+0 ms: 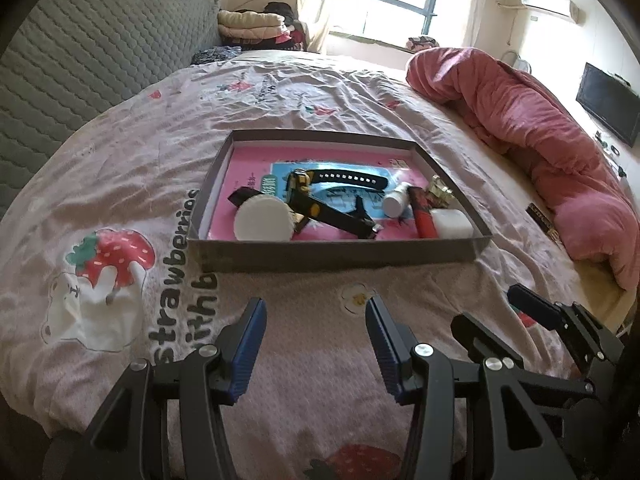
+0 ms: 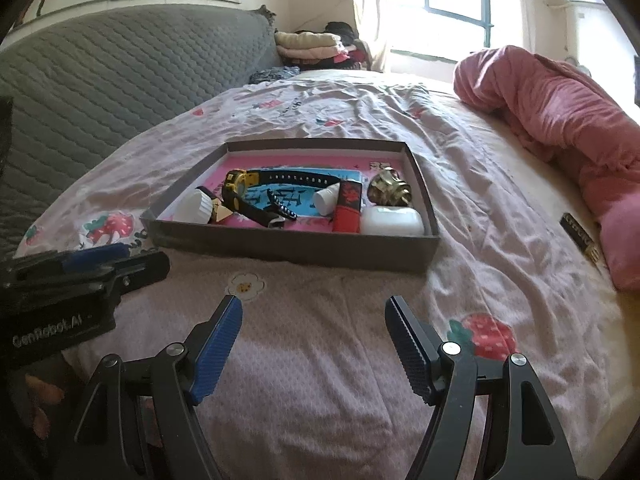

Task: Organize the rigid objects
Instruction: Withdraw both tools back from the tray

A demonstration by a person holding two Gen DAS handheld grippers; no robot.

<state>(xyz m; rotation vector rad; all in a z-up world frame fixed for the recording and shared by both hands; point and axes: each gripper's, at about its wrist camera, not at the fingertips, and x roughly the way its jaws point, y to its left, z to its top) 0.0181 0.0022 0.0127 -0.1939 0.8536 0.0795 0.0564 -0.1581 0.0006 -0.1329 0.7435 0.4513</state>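
Shallow grey box (image 1: 336,254) sat on the strawberry-print bedsheet (image 1: 280,92), straight ahead of both grippers, long side across the view. Left gripper (image 1: 316,312) and right gripper (image 2: 314,310) both hung above the sheet, jaws spread, nothing held. Box looked about equally near to each; right-end items likely favoured the right one.

Contents, big to small: black-and-yellow watch (image 2: 256,190) strap running diagonally, white ribbed lid (image 1: 262,220) at left, white rounded case (image 2: 390,220) in the near right corner, red tube (image 2: 348,206), gold bottle (image 2: 390,190), small white bottle (image 1: 396,200).

Dark flat item (image 2: 580,236) lay outside on the sheet beside the pink duvet (image 2: 560,120), well right; identity unclear. Item under the lid partly hidden.
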